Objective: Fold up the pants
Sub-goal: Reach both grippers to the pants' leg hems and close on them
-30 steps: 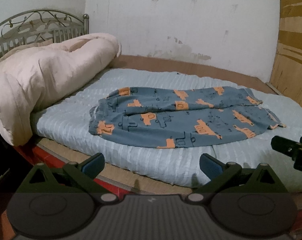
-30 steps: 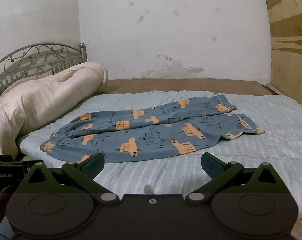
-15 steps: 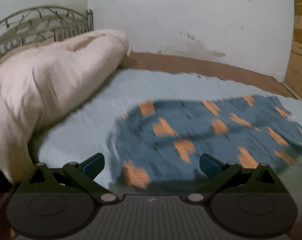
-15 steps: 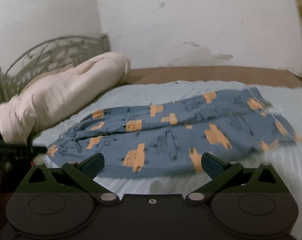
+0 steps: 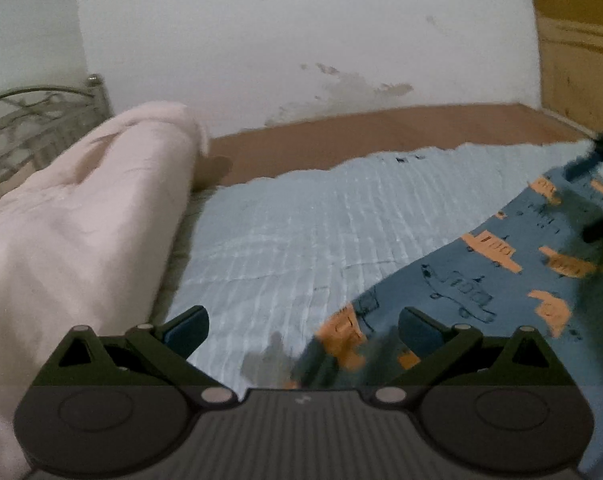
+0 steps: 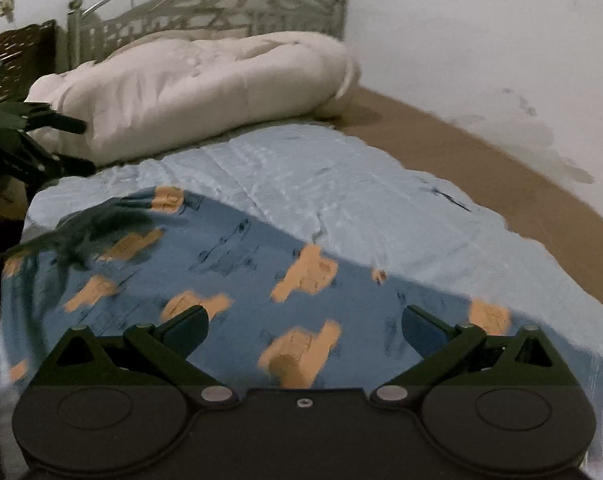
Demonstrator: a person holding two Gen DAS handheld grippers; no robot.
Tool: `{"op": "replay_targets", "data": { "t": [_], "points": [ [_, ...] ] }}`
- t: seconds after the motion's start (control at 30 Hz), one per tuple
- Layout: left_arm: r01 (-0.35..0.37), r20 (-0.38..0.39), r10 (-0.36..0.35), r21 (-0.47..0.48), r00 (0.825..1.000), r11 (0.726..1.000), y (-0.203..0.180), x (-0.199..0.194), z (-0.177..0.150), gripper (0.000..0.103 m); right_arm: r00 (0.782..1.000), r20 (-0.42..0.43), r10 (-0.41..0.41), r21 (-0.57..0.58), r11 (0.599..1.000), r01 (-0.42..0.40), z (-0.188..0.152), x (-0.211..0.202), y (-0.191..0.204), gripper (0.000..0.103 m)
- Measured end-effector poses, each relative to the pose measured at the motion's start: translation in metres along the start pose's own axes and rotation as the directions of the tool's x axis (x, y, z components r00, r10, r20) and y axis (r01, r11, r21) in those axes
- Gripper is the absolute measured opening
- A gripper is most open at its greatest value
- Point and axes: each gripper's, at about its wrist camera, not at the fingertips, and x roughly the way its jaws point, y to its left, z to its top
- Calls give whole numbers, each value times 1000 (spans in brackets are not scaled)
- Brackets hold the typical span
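Blue pants (image 5: pixel 481 280) with orange vehicle prints lie spread flat on a light blue quilt (image 5: pixel 301 232) on the bed. My left gripper (image 5: pixel 301 330) is open and empty, low over the pants' left end, with its right finger above the fabric edge. My right gripper (image 6: pixel 303 330) is open and empty, low over the middle of the pants (image 6: pixel 237 280). The right gripper shows blurred at the right edge of the left wrist view (image 5: pixel 597 184). The left gripper shows blurred at the left of the right wrist view (image 6: pixel 29 128).
A rolled cream duvet (image 5: pixel 69 240) lies along the bed's head end, also in the right wrist view (image 6: pixel 205 88), in front of a metal headboard (image 6: pixel 205 4). A brown bare bed base (image 5: pixel 381 140) runs along the white wall. A wooden panel (image 5: pixel 577 40) stands at right.
Both grippers have moved forward and down, close over the pants. The right wrist view has swung left toward the headboard. Both stay open.
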Motion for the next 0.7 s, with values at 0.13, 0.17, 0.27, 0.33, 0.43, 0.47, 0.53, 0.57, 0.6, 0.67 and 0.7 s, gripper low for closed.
{"op": "replay_targets", "data": {
  "t": [0.13, 0.17, 0.27, 0.33, 0.43, 0.47, 0.53, 0.57, 0.6, 0.67, 0.7],
  "points": [
    [82, -56, -80, 27, 995, 996, 4, 45, 7, 102, 997, -56, 45, -68, 996, -49, 29, 59, -27, 92],
    [90, -73, -87, 36, 994, 995, 4, 54, 8, 102, 995, -78, 55, -80, 995, -61, 35, 75, -34, 88],
    [113, -114, -106, 56, 988, 992, 6, 74, 7, 102, 992, -109, 70, -101, 992, -81, 45, 107, -47, 82],
    [136, -151, -126, 59, 980, 989, 8, 84, 3, 101, 988, -119, 95, -121, 987, -109, 52, 124, -54, 82],
    [175, -200, -162, 51, 966, 983, 12, 94, 0, 93, 980, -153, 125, -142, 979, -147, 56, 141, -62, 82],
    [183, -212, -170, 47, 963, 982, 13, 98, -1, 92, 976, -169, 136, -142, 977, -161, 57, 147, -64, 82],
    [195, -231, -183, 30, 955, 980, 15, 102, -2, 84, 965, -204, 164, -138, 971, -194, 56, 155, -66, 81],
    [206, -241, -196, 19, 951, 978, 16, 104, -2, 81, 958, -224, 177, -138, 968, -211, 55, 159, -67, 80],
    [223, -251, -215, 4, 944, 975, 17, 107, -2, 74, 953, -242, 184, -138, 965, -222, 54, 163, -67, 79],
    [270, -265, -268, -29, 926, 962, 18, 112, -1, 52, 941, -274, 196, -128, 963, -238, 49, 171, -68, 72],
    [297, -271, -298, -46, 915, 954, 19, 113, -1, 33, 938, -282, 202, -119, 963, -243, 47, 173, -68, 69]
  ]
}}
